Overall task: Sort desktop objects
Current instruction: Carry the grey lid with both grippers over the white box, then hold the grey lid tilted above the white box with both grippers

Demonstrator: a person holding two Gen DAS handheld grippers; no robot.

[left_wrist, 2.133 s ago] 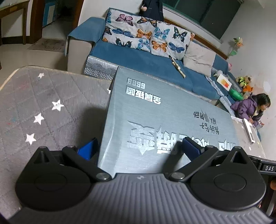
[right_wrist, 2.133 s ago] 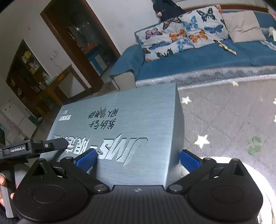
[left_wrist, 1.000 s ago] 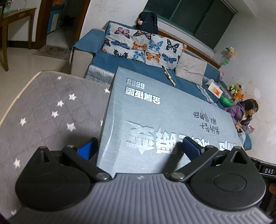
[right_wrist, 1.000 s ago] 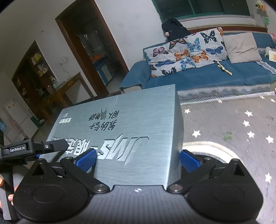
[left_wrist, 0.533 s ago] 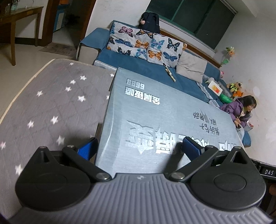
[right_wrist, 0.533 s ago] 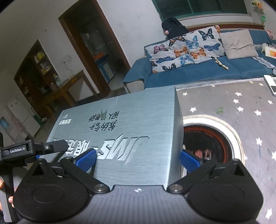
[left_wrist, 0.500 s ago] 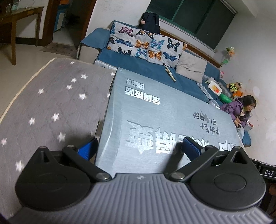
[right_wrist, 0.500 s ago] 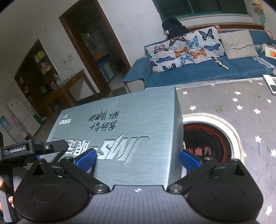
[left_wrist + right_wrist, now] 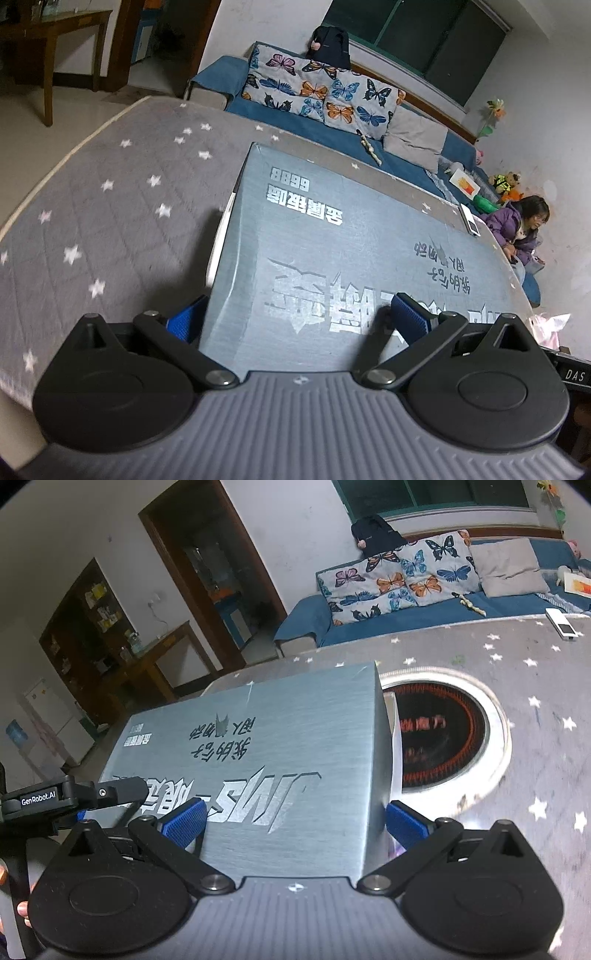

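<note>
Both grippers are clamped on one big silver-grey box [image 9: 354, 254], one at each end. In the left wrist view the left gripper [image 9: 299, 321] has its blue pads [image 9: 408, 317] pinching the box's near edge: one pad at 7 o'clock sits below the box's left edge, the other at 4 o'clock lies on the printed lid. In the right wrist view the right gripper [image 9: 295, 819] grips the opp. end the same way, w/ one blue pad on the lid at 8 o'clock and the other against the box's right side at 4 o'clock.

The box is held flat over a grey star-print table cover [image 9: 110, 206] (whether it touches the cover can't be told). In the right wrist view a round heater plate w/ white rim [image 9: 495, 716] sits in the table at 3 o'clock, partly hidden behind the box's corner. A white remote [image 9: 561, 624] lies on the cover at 2 o'clock. Beyond the table at 12 o'clock is a blue sofa [image 9: 295, 125] w/ butterfly cushions [image 9: 317, 92]. In the left wrist view a person in a purple jacket [image 9: 517, 229] sits at 3 o'clock.
</note>
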